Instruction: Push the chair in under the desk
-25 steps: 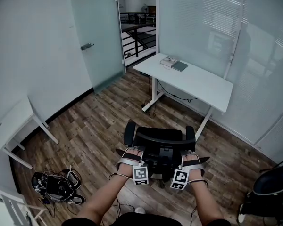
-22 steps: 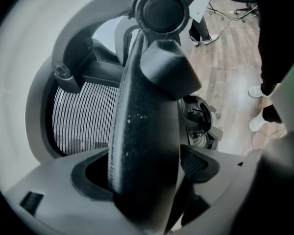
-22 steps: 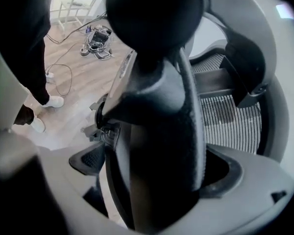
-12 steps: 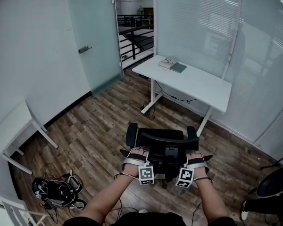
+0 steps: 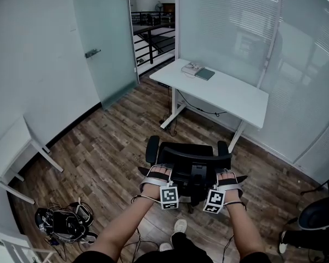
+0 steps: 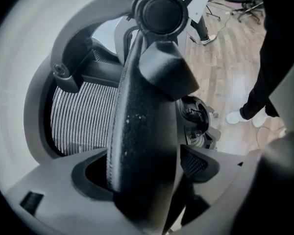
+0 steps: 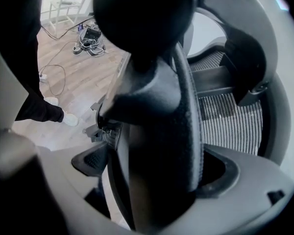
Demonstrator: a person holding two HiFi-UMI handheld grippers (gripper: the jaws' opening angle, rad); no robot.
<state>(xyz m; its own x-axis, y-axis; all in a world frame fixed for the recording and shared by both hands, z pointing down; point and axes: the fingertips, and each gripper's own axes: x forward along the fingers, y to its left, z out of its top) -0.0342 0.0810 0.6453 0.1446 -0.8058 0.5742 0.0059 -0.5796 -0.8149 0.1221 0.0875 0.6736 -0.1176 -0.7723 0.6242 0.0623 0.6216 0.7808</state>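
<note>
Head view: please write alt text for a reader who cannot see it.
A person stands behind a black office chair with the tongs of the left gripper and right gripper around its backrest edge, the right tongs closing. The chair is not yet under the white desk ahead, on a wooden floor.

Overhead plus two chair (image 5: 186,152) close-ups

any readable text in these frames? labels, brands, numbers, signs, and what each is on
No text is legible anywhere.
Books on the desk: any cover print is too small to read.
Left marker cube and right marker cube: black-and-white square patterns only, no letters or digits.
</note>
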